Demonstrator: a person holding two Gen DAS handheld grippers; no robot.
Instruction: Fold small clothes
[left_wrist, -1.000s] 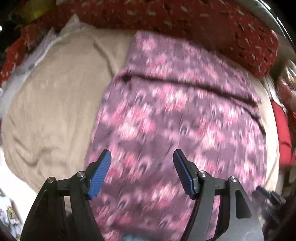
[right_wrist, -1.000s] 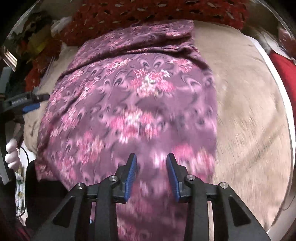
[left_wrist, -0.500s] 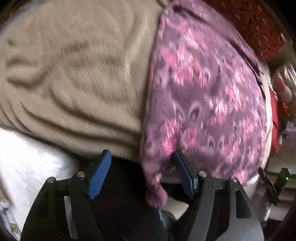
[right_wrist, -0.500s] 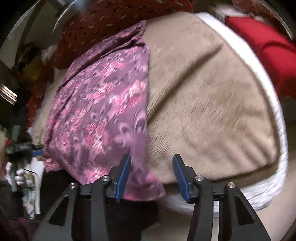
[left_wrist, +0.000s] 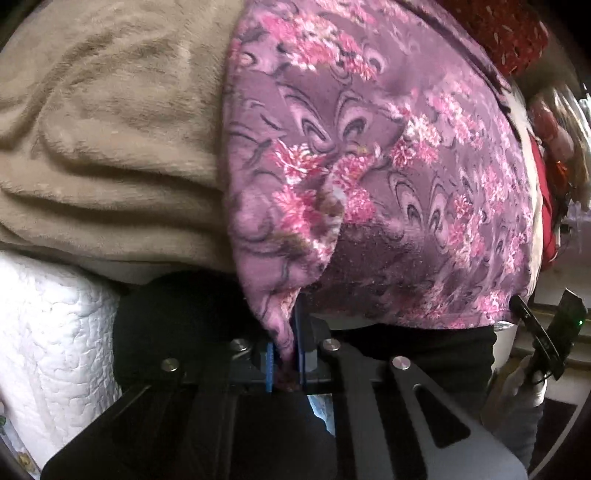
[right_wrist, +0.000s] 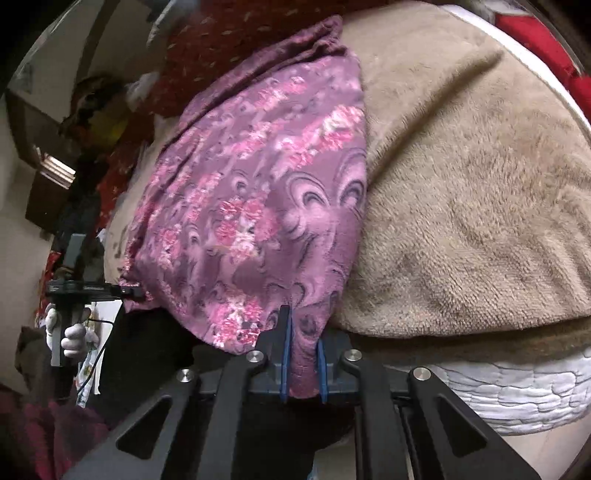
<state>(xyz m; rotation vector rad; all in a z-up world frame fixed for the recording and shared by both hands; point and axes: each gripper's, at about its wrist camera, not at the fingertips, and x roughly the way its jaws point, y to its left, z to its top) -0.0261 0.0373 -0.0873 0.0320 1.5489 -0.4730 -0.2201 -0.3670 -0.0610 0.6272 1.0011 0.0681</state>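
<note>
Purple flowered cloth (left_wrist: 388, 177) lies on the tan blanket (left_wrist: 110, 129), near edge overhanging. Left gripper (left_wrist: 284, 363) clamps one near corner; right gripper (right_wrist: 303, 363), jaws closing, pinches the other. Thin, limp, light; hold at corners.

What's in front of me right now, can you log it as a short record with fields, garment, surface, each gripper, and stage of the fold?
garment: purple floral cloth, spread flat, near edge hanging off the bed
surface: beige fleece blanket over a white quilted mattress
left gripper: closed on the cloth's near left corner
right gripper: jaws closing, near right corner between the pads
background: red patterned fabric behind the cloth
stage: both near corners pinched, no fold made yet
</note>
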